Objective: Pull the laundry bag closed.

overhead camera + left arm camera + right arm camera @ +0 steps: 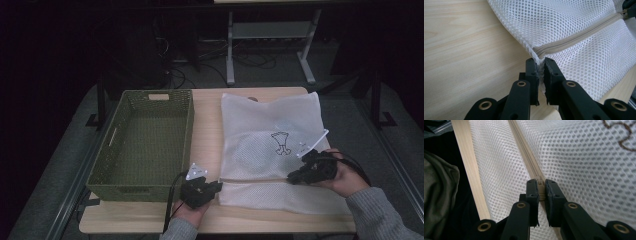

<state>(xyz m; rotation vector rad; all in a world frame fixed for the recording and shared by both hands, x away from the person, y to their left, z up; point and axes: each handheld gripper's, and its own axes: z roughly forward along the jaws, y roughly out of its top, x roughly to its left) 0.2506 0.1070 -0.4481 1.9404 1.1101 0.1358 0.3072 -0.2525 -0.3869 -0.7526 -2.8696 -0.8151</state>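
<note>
White mesh bag (270, 145) lies flat on tabletop (205, 130), right of green basket (145, 145). Basket empty. Zipper (576, 37) runs along near side of bag.

Left tool (202, 191) pinched tight on bag's left corner, right at zipper's end. Right tool (306, 171) squeezed on zipper pull (539, 185), at right part of zipper.

Step, my guess: working zipper. Left holds bag firm, right grips pull.

Next move needs: slide pull straight along zipper, keep left corner held so mesh stays flat, no bunching.
</note>
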